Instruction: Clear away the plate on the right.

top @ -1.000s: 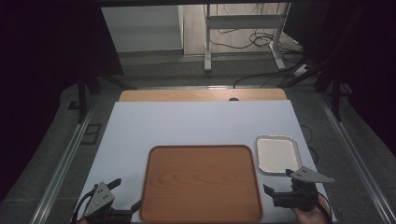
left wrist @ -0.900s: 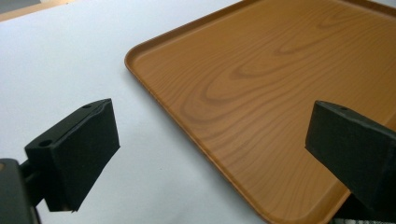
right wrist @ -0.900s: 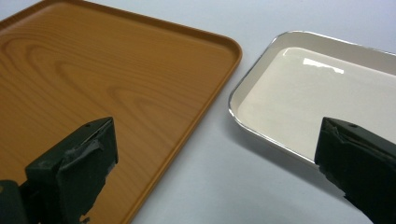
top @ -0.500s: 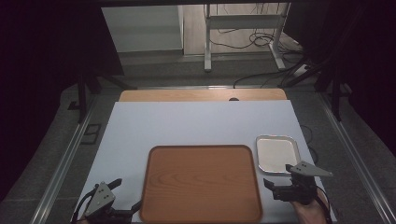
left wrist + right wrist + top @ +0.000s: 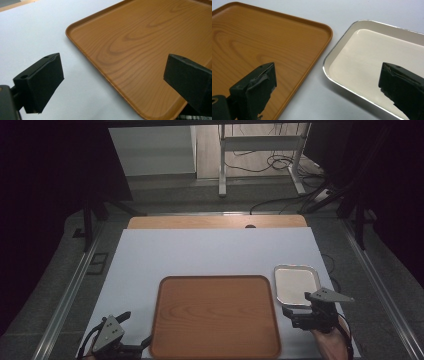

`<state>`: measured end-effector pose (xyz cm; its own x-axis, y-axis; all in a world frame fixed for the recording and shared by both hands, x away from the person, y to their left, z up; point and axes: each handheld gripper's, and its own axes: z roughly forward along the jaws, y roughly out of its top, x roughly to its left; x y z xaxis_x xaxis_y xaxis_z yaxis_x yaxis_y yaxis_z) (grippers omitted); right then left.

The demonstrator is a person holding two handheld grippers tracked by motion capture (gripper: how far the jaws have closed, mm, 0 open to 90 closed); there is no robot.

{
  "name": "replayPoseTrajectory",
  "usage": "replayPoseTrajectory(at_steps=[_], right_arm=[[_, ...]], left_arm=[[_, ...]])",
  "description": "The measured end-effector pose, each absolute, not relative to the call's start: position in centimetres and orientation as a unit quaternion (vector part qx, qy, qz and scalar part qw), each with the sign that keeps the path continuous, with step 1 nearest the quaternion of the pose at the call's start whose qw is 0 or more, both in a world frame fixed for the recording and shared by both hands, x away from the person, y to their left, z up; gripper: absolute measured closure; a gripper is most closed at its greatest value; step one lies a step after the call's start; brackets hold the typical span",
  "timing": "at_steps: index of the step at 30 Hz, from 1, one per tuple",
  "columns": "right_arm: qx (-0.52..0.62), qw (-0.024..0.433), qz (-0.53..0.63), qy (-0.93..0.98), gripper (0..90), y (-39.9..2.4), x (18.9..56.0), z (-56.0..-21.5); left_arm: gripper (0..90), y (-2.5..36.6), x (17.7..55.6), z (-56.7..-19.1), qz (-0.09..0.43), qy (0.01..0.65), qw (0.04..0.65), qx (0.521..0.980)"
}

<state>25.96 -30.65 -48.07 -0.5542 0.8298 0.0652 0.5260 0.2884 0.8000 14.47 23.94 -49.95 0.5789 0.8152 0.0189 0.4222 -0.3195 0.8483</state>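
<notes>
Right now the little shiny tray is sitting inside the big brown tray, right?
No. The little shiny tray sits on the white table beside the big brown tray, to its right, with a gap between them, as the high view shows.

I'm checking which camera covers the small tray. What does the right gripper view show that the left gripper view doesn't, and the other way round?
The right gripper view alone takes in the white metal-rimmed tray, lying close beside the wooden tray with a strip of bare table between them. The left gripper view alone has a patch of checked cloth at its bottom edge, and a sliver of wooden tabletop at its top left corner. Both show the wooden tray with nothing on it, the white table cover, and their own black jaws standing wide apart.
</notes>
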Motion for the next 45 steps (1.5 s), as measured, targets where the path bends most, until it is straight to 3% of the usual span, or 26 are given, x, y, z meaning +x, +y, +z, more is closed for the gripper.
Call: replayPoseTrajectory(at_steps=[45], right_arm=[[0.504, 0.212, 0.378, 0.747, 0.0, -33.7, 31.7, -49.0]], left_arm=[[2.4, 24.1, 14.6, -50.0, 0.226, 0.403, 0.426, 0.778]])
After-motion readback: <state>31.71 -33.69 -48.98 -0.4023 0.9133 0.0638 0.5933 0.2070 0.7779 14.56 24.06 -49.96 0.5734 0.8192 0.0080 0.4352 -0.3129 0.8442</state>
